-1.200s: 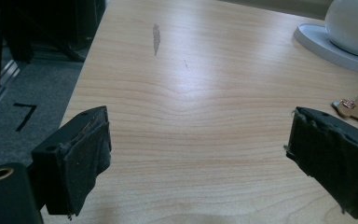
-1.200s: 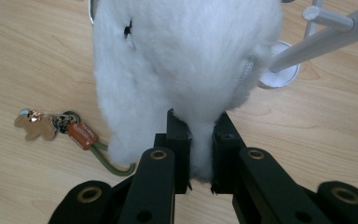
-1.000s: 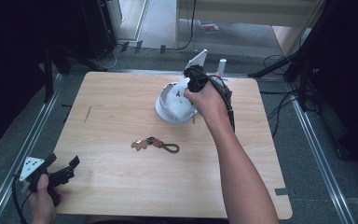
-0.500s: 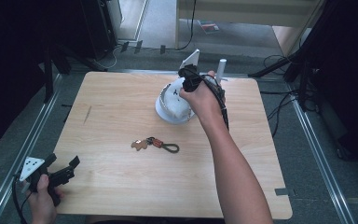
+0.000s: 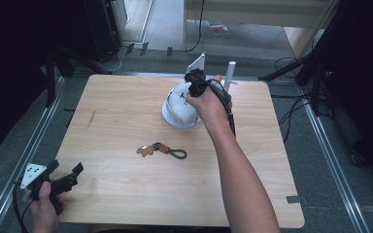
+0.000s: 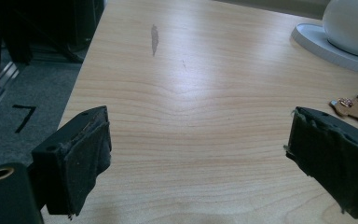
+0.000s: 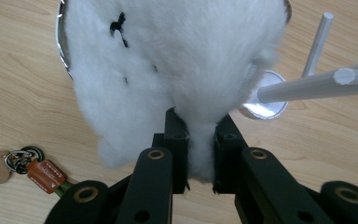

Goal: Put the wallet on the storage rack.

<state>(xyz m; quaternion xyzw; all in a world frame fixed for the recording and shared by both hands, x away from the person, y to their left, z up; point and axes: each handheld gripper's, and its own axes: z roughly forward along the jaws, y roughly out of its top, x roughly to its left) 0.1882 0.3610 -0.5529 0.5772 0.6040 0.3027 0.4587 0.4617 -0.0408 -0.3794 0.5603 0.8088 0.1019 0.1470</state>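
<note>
Pinching a fluffy white plush toy (image 7: 177, 60), right hand-held gripper (image 7: 200, 149) clamps soft fur.

Both grippers are matte black: the left gripper (image 5: 64, 180) carries a grey three-cornered plate; the right gripper (image 7: 200, 140) shows brass-ringed screw holes, its forearm bare.

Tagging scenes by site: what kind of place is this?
Probably a lab or recording workspace, not a home: one bare wooden table on grey floor with metal rails alongside, loose cables and dark equipment stands behind it, and a numeral taped on the floor.
</note>
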